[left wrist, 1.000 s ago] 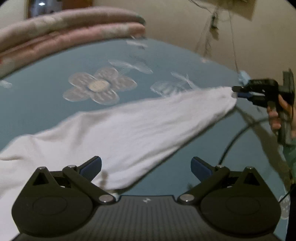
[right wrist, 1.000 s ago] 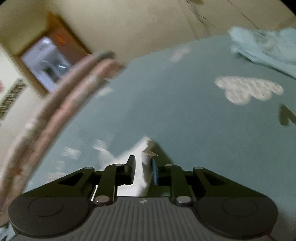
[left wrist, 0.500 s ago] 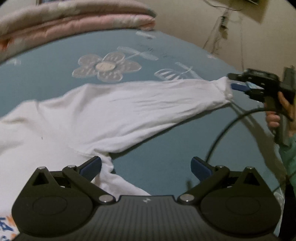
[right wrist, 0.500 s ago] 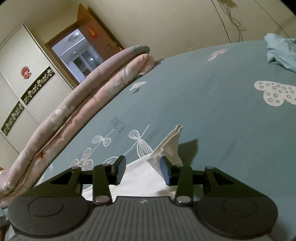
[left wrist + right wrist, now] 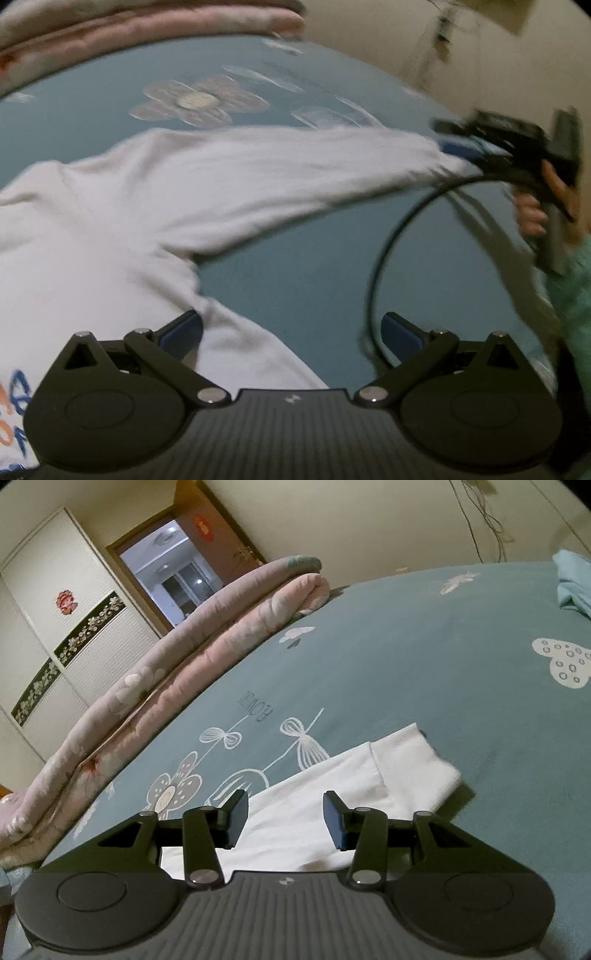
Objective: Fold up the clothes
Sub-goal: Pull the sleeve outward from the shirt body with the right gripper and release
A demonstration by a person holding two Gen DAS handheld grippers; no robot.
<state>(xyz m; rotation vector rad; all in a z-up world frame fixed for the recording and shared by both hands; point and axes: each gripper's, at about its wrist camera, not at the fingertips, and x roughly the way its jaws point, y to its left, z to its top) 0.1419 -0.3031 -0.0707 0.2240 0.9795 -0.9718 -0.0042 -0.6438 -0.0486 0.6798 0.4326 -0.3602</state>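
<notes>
Left wrist view showed us a white long-sleeved top [image 5: 110, 229] lying spread on the teal bedsheet [image 5: 295, 280], its body toward the sheet's near left side and one sleeve [image 5: 295, 166] stretched out flat to the right. Our left gripper [image 5: 291, 332] hung above the garment's lower hem with its fingers [image 5: 183, 330] spread wide; the left one sat over the white cloth and the right one over bare sheet, pinching nothing. At the sleeve's far end we saw our right gripper [image 5: 469, 144], blurred, held in a hand [image 5: 535, 210], with a black cable [image 5: 376, 266] looping down from it across the sheet.

From the right wrist view, the sleeve's ribbed cuff [image 5: 413, 764] lay flat on the sheet just ahead of our right gripper [image 5: 284, 816]. Its jaws had just been opening and stood apart; the sleeve lay below and between them, but the pads did not press on it. A rolled pink quilt [image 5: 192, 661] ran along the sheet's far edge, and a pale blue garment [image 5: 574, 579] lay at its far right corner.
</notes>
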